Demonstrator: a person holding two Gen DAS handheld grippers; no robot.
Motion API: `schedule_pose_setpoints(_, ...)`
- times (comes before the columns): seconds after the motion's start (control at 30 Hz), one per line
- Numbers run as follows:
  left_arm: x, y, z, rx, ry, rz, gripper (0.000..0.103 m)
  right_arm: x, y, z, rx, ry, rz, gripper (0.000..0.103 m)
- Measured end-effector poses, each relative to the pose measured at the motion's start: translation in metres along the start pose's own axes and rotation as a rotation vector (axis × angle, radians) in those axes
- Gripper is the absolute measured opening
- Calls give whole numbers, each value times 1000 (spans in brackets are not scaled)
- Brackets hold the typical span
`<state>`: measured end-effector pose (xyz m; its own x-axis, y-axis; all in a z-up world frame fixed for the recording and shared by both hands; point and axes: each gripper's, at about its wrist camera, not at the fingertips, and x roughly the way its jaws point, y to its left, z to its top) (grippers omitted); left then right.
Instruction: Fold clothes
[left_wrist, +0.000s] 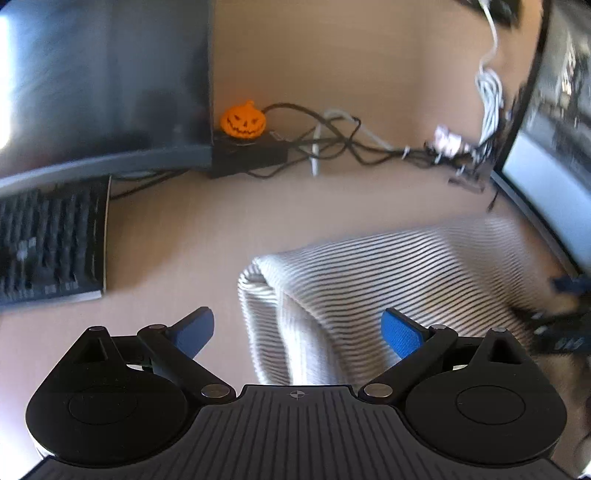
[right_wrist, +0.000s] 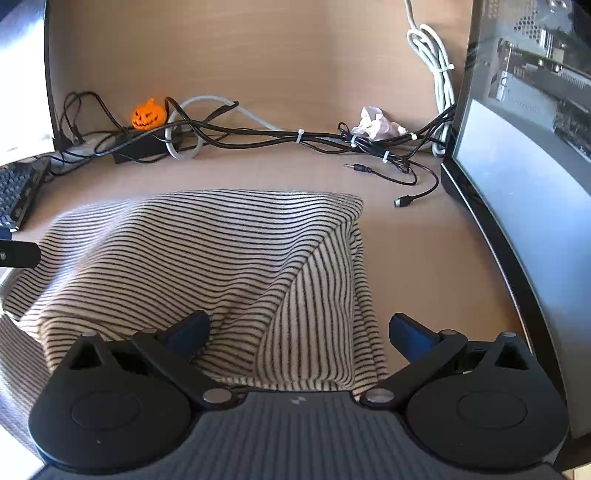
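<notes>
At the far left of our left wrist view a black keyboard (left_wrist: 51, 240) lies on the light wooden desk (left_wrist: 177, 240), under the edge of a dark monitor (left_wrist: 103, 74). Next along, an orange pumpkin figure (left_wrist: 243, 122) sits on a black box (left_wrist: 251, 157) against the back wall, with a tangle of black and white cables (left_wrist: 332, 140) running right from it. Below, we hold our left claw (left_wrist: 297, 334) with its blue pads spread wide apart; nothing is pinched between them, and the left edge of the folded striped garment (left_wrist: 388, 280) lies on the desk just ahead of and between the fingers. This view is blurred, so we cannot tell whether the right pad touches the cloth. In our right wrist view the same striped garment (right_wrist: 192, 258) spreads across the middle of the desk (right_wrist: 406, 258), folded over with one corner turned diagonally on its right side. Our right claw (right_wrist: 299, 334) also stands wide apart, gripping nothing, with the near right part of the garment lying between its fingers and its left finger over the cloth. Further right, loose cable ends (right_wrist: 402, 184) lie on bare wood, a crumpled tissue (right_wrist: 376, 123) rests by the wall, and a large dark computer case (right_wrist: 528, 155) fills the right edge.
</notes>
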<state>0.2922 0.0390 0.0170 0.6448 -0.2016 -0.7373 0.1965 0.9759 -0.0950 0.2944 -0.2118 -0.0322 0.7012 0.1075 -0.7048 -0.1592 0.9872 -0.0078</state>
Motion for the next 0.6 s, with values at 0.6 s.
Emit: schedule_pose_setpoints(0.6,19,-18,-38,-111,134,-166,103,0,-14,-19,168,21,52,103)
